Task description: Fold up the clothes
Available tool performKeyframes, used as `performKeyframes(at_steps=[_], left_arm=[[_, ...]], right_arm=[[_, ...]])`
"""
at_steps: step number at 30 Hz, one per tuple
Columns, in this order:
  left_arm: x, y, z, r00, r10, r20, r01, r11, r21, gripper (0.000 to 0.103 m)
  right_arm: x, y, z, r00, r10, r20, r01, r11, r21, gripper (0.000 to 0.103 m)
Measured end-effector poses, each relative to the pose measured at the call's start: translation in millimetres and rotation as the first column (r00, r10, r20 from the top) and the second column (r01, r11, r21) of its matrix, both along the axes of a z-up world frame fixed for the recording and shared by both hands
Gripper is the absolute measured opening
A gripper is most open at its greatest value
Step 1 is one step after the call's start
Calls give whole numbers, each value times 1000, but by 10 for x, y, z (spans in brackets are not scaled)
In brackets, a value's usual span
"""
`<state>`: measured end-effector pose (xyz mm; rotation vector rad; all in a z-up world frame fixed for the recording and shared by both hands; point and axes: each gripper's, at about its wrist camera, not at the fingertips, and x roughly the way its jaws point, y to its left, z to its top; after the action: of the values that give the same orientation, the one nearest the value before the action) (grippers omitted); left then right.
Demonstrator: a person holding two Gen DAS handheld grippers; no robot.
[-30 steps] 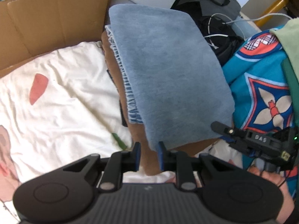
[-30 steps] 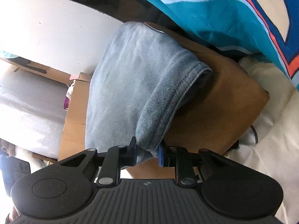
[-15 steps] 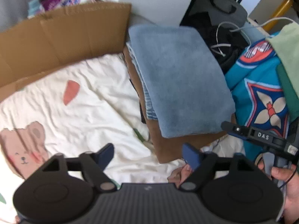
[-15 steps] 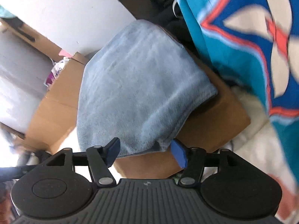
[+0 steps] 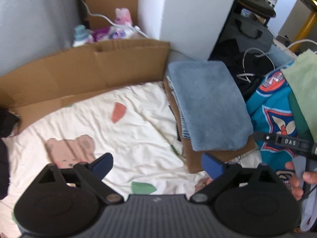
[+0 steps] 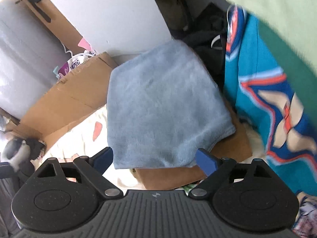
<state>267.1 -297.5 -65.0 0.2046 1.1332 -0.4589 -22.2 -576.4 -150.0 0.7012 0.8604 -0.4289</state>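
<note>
Both grippers opened, off blue garment (image 6: pixel 164 107).

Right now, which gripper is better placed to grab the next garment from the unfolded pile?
Right, probably. The right gripper is open and empty, and the teal patterned garment fills that view's right side, close by. The left gripper, also open, hangs over the cream bedsheet, farther off. Both jaws have just been opening.

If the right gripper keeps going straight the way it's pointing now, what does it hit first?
Most likely the folded blue garment, on top of the brown one. The open right gripper is aimed at its near edge, with nothing visible between, though depth is hard to judge.
</note>
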Motion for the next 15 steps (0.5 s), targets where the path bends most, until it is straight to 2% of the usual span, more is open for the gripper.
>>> performKeyframes(at_steps=[2,6,10,15], left_arm=[[9,128,193,1000,23,14,-23,1000,-4,99],[14,388,543,998,52,29,-52,999,0,99],[-11,650,867,995,76,60,-78,996,39,99],[-110,1047,1306,985,145,97,-147,989,12,99]], right_arm=[[47,24,210,1000,13,-16,-14,1000,-18,94],[134,81,599,999,20,-43,-20,1000,17,94],[210,188,924,994,74,-86,-71,997,34,94],[126,319,1386,997,57,-56,-57,998,12,94]])
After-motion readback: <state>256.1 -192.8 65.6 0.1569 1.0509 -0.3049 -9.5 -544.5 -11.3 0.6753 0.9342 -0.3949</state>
